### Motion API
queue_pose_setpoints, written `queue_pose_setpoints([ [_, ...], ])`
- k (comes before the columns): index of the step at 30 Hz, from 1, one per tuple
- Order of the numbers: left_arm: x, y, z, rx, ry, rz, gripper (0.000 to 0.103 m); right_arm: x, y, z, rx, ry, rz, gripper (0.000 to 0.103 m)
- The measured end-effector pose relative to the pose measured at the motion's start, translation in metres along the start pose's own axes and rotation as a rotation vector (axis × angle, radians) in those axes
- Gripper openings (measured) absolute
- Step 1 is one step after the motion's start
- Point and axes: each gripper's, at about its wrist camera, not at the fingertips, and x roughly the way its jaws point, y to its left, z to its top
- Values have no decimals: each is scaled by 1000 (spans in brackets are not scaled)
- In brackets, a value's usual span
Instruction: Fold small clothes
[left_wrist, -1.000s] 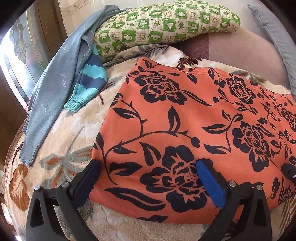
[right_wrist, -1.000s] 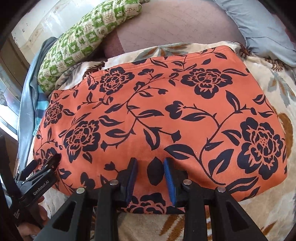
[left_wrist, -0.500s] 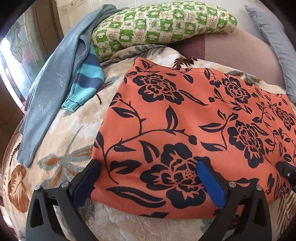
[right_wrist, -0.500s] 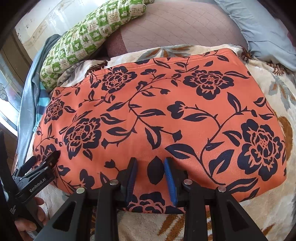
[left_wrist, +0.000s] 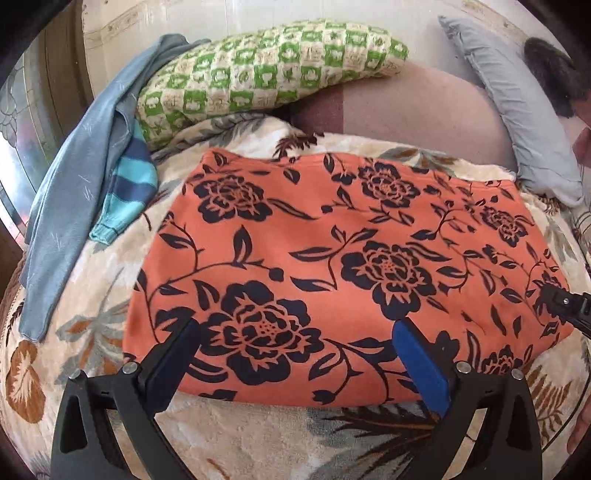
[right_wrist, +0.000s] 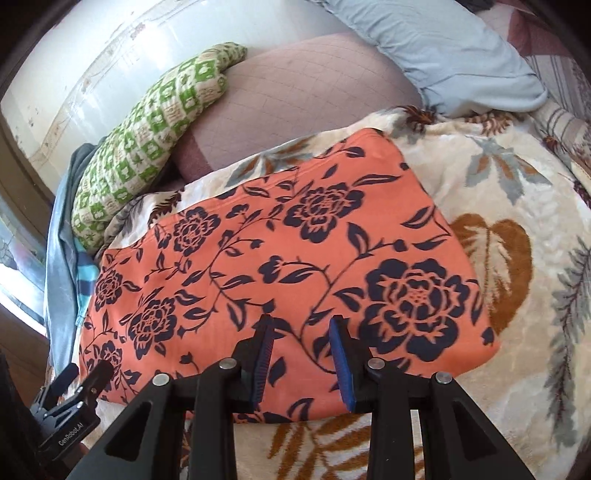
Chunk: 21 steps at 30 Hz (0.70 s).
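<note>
An orange cloth with dark blue flowers lies flat, folded to a rectangle, on a cream leaf-patterned blanket. It also shows in the right wrist view. My left gripper is wide open and empty, raised above the cloth's near left part. My right gripper is partly open and empty, raised above the cloth's near edge towards the right. The right gripper's tip shows at the cloth's right edge in the left wrist view. The left gripper shows at the cloth's near left corner.
A green checked pillow lies behind the cloth. A grey-blue garment and a striped blue sleeve lie at the left. A pale blue pillow lies at the back right. A mauve quilted bedcover is behind.
Both grippers have pulled back and risen from the cloth. The right gripper's fingers have opened wider. The cloth has stayed flat.
</note>
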Motion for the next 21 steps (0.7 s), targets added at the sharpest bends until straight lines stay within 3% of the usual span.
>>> queue_pose_setpoints([
  [2, 23, -2, -4, 0, 86, 40, 103, 8, -11, 1, 3, 20, -34, 34],
  [4, 30, -3, -6, -1, 80, 42, 103, 26, -16, -2, -31, 85, -80, 34],
  [10, 24, -3, -2, 2, 84, 38, 103, 35, -6, -3, -107, 84, -131, 35],
  [13, 10, 5, 4, 13, 33, 49, 103, 34, -9, -2, -101, 88, -109, 35],
  [16, 3, 36, 8, -61, -9, 108, 103, 24, -13, -1, -76, 78, -83, 35],
  [21, 25, 91, -7, -219, 81, 210, 103, -4, 15, -7, -154, 7, -2, 35],
])
